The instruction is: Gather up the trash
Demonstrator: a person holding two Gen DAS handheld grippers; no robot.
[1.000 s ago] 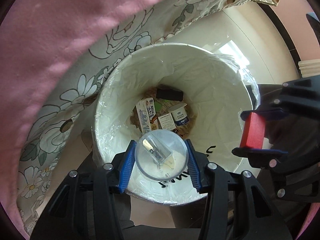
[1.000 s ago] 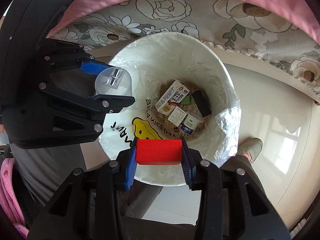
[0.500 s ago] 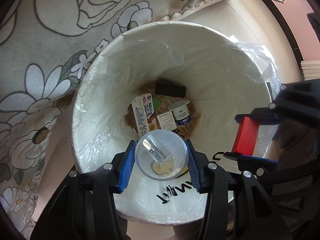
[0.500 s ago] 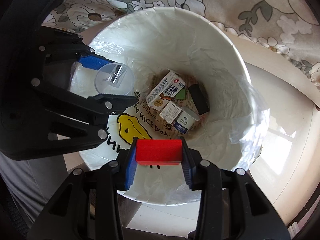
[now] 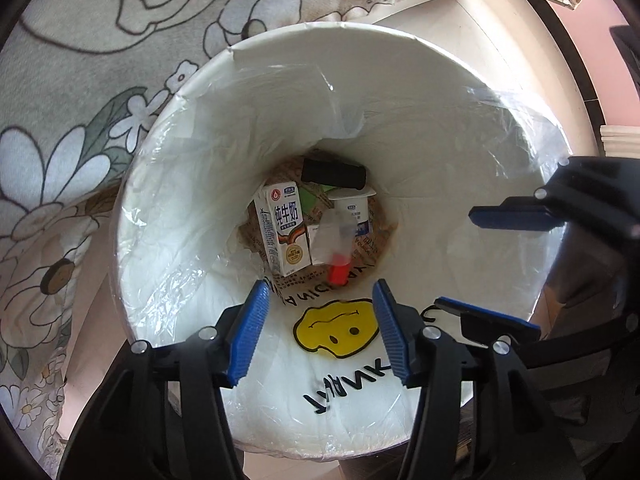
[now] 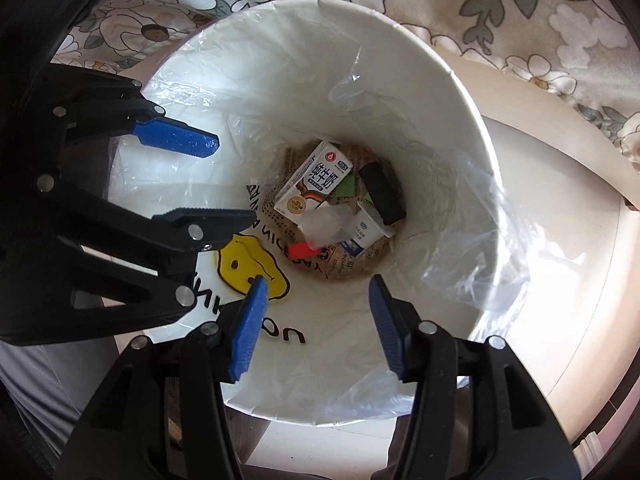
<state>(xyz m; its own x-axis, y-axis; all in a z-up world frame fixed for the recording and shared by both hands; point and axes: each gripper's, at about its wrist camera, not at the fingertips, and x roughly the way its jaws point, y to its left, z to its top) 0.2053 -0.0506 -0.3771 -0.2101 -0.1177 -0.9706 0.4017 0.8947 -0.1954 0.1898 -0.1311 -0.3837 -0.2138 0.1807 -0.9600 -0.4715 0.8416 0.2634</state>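
A white trash bin (image 5: 168,184) with a clear liner fills both views (image 6: 460,92). My left gripper (image 5: 322,328) is open and empty over the bin's near rim. My right gripper (image 6: 316,324) is open and empty over the bin too. The red block (image 5: 338,272) and the clear round sharpener (image 5: 332,232), blurred, are inside the bin near the bottom; they also show in the right wrist view as the red block (image 6: 302,248) and the clear sharpener (image 6: 324,222). A milk carton (image 5: 282,232), a black item (image 5: 334,174) and a yogurt cup (image 6: 366,232) lie at the bottom.
A floral cloth (image 5: 80,80) hangs behind and beside the bin, also seen in the right wrist view (image 6: 520,12). Pale floor (image 6: 560,184) lies to the right. The right gripper's body (image 5: 580,260) crosses the left wrist view.
Both grippers opened. The clear sharpener left my left gripper and the red block left my right gripper; both have dropped into the bin. Both grippers moved closer over the bin.
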